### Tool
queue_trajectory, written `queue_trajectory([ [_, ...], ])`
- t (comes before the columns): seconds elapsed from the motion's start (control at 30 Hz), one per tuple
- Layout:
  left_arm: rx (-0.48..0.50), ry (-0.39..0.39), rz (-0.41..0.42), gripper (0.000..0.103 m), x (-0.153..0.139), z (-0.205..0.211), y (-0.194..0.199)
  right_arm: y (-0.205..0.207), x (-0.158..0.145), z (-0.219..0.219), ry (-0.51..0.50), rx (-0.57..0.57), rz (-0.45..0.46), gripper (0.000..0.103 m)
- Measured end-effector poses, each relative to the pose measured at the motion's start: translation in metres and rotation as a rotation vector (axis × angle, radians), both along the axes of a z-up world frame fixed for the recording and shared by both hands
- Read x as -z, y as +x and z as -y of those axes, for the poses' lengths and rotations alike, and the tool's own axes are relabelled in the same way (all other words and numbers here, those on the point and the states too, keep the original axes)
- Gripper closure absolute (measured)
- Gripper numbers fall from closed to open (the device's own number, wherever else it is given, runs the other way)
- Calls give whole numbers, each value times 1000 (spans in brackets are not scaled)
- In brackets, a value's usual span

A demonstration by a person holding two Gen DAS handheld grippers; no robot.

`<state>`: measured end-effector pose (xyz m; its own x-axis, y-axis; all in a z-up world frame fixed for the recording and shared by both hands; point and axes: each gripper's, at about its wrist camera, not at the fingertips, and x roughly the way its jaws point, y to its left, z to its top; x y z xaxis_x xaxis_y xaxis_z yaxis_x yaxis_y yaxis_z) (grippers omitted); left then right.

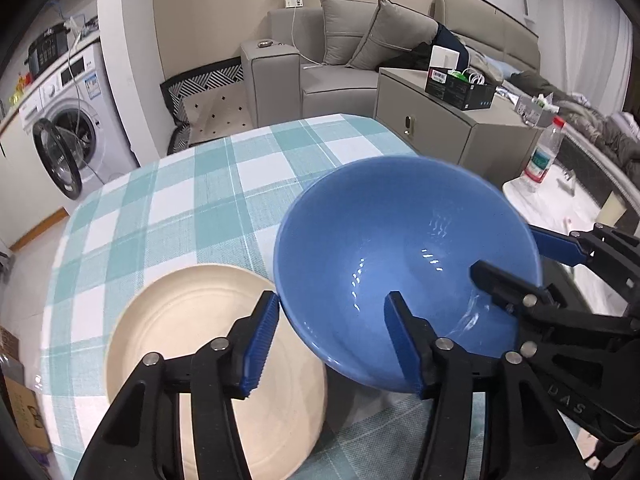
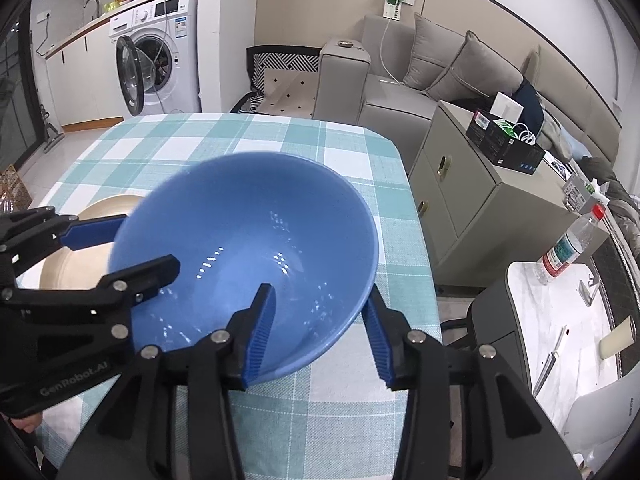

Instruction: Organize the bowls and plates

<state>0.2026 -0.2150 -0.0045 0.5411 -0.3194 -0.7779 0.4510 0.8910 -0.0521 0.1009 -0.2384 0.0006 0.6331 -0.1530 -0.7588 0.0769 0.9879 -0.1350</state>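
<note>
Each hand-held gripper, left [image 1: 334,344] and right [image 2: 320,334], is standing half-open astride the blue bowl [image 1: 404,264] rim, gripping nothing; I'd be backing both straight off without nudging it against the plate [image 1: 176,340] just left.

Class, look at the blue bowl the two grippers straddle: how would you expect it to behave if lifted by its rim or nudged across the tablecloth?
The blue bowl looks rigid and glossy, so pads may slip on its rim. Its wide flare over a narrow base suggests that it tips easily when nudged. It overlaps the cream plate, so it may rock or clink.
</note>
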Motion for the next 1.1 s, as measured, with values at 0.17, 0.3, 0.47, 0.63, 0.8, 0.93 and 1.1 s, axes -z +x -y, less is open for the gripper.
queue_trajectory([
  [0.17,-9,-25,8,27,-3,-10,-1,-4,-3,2,4,-18,12,47],
  [0.3,-18,-98,-10,15,-6,-26,2,-7,-6,9,28,-16,25,43],
  [0.47,-50,-176,-40,2,-9,-47,10,-11,-9,19,79,-16,47,19],
  [0.63,-65,-228,-48,0,-10,-61,14,-14,-17,30,162,-21,91,6],
  [0.8,-72,-248,-74,0,-2,-63,19,-15,-15,39,238,1,120,0],
  [0.93,-76,-231,-105,0,8,-58,22,-11,-6,47,293,15,97,0],
  [1.1,-75,-245,-141,0,18,-52,26,-7,4,53,332,24,76,0],
])
